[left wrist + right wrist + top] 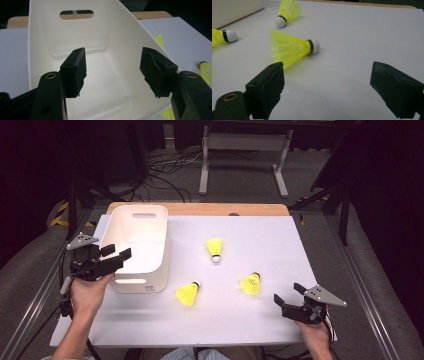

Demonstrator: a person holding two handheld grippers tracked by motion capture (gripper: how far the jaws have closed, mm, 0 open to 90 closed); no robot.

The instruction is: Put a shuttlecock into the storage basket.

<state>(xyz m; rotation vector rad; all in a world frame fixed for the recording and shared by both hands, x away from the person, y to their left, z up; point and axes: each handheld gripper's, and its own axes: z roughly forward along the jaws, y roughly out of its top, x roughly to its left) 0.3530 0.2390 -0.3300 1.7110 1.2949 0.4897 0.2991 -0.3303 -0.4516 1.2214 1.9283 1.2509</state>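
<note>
On the white table (235, 320) in the high view, three shuttlecocks (215, 249) are seen outside the bin (161, 251); nothing is binned yet. In the left gripper view, the left gripper (113, 71) is spread, empty, over the bin. In the right gripper view, the right gripper (327, 87) is spread, empty, near one shuttlecock (292, 48).

the left gripper (119, 252) was held in the person's left hand (88, 292) at the left of the high view, its forearm brought in from the bottom edge, its jaws pointed to the right and parted with nothing between them, as was also seen in the left gripper view (113, 72). the right gripper (287, 292) was held low in the right hand (316, 330) at the lower right, pointed up and to the left. its jaws were spread wide and empty in the right gripper view (327, 90).
</note>
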